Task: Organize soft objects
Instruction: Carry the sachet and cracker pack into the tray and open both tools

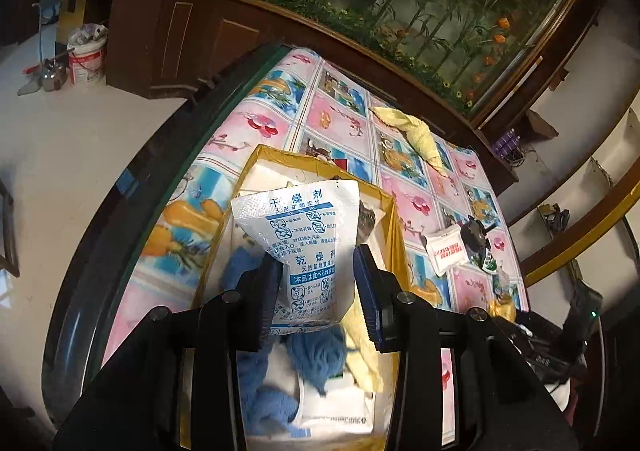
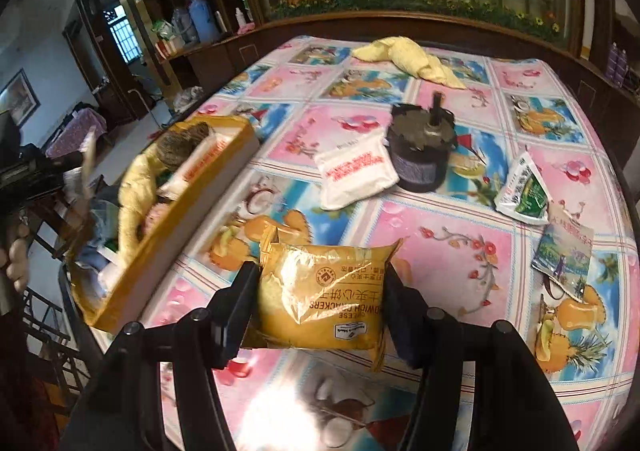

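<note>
My left gripper [image 1: 318, 291] hangs above the open yellow box [image 1: 394, 227], fingers pointing down and forward over its contents. Its jaws stand part-way apart with a white desiccant packet [image 1: 304, 247] between them; the left finger presses the packet's edge, but a gap shows beside the right finger, so I cannot tell if the grip is firm. The packet is white with blue printing, creased, and held upright over the box. Under it in the box I see blue yarn [image 1: 316, 355], a pale yellow cloth [image 1: 362, 347] and a white pouch [image 1: 340, 407].

My right gripper [image 2: 320, 299] is level over the near part of the table, jaws closed onto a yellow cracker packet [image 2: 320, 295]. The packet is glossy, crinkled, and sits crosswise between the fingers, its print upside down in this view.

In the right wrist view the yellow box [image 2: 168, 227] lies to the left, near the table edge, blurred, with yellow and grey soft things in it. On the patterned tablecloth [image 2: 452, 251] beyond the cracker packet lies a white pouch with red print [image 2: 354, 175], touching a dark round motor-like object [image 2: 420, 151]. A twisted yellow towel [image 2: 408, 55] lies at the far side. To the right are a green-and-white sachet [image 2: 522, 191] and, just beside it, a picture-printed sachet [image 2: 564, 251].
</note>
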{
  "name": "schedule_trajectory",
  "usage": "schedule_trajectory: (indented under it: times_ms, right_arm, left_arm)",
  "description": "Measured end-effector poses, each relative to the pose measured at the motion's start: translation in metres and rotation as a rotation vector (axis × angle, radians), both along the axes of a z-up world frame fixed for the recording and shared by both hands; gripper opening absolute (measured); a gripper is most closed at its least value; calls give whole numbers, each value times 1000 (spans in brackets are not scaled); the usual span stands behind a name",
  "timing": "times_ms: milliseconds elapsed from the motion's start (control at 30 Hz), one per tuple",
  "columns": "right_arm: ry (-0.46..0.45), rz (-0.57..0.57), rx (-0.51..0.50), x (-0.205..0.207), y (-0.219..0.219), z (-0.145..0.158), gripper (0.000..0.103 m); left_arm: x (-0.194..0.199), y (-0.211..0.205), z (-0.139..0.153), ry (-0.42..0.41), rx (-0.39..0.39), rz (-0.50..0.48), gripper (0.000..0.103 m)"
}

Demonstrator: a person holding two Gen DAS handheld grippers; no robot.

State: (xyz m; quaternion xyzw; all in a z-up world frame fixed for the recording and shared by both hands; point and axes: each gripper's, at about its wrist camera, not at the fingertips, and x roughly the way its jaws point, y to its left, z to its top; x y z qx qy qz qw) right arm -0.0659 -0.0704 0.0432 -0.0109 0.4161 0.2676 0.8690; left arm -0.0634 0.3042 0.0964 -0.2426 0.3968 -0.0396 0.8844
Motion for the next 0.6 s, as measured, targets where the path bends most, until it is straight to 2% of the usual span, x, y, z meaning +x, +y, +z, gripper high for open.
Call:
schedule_trajectory:
  times_ms: [67,200,267,300,367,467,600]
  right_arm:
    - [6,57,35,-5,15,11,60]
    - [28,161,69,-11,56,21,60]
    - [63,223,96,-12,80,21,60]
    - [76,256,102,-14,92,20,60]
    - [86,317,90,-17,120,17,60]
    - [109,407,57,-26,160,7,62]
    - [127,463,3,-35,201,-13,64]
  left_arm:
    - [29,4,-11,45,-39,-14,36]
    - [79,7,-31,108,-50,-20,37]
    - [100,10,-39,132,-61,-11,44]
    - [107,12,-44,148,-73,-5,50]
    - [113,17,-49,161,-117,0,53]
    - [107,20,-43,136,-158,-11,58]
    - [86,20,-20,80,-127,-25,58]
